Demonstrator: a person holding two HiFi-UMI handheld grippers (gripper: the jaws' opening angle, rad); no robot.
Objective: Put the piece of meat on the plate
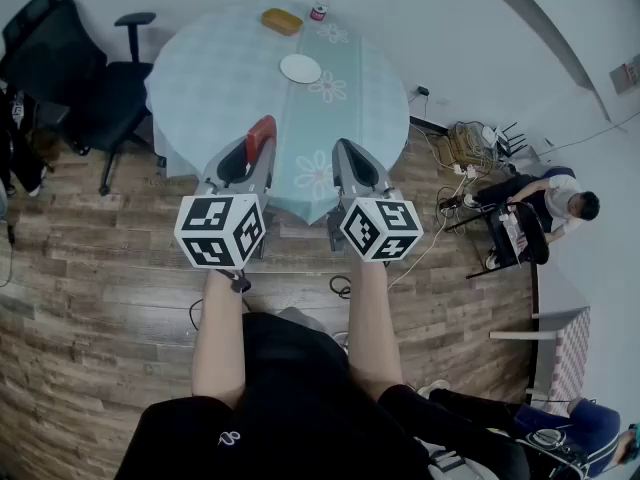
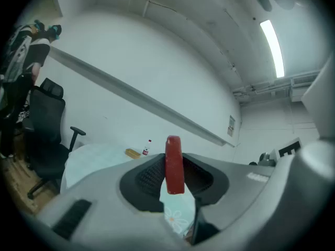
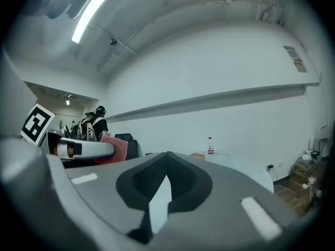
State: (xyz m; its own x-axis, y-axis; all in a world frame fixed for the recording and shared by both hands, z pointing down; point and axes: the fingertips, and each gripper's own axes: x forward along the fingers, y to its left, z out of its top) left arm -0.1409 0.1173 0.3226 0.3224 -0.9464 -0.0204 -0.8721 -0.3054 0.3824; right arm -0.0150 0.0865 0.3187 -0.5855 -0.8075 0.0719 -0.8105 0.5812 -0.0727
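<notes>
Before the table (image 1: 220,68), half-closed left gripper (image 2: 174,167) grips likely meat (image 2: 174,158).

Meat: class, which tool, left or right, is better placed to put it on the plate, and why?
Left. The left tool grips the meat, while the right tool is shut and empty. The plate lies ahead on the table.

Bright, even glow from ceiling tube light (image 2: 272,47) — soft shadows, strong fisheye curvature, dark corners

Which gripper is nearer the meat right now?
Left. The left gripper is shut on the meat; the right gripper, jaws together and empty, is apart from it, to its right.
</notes>
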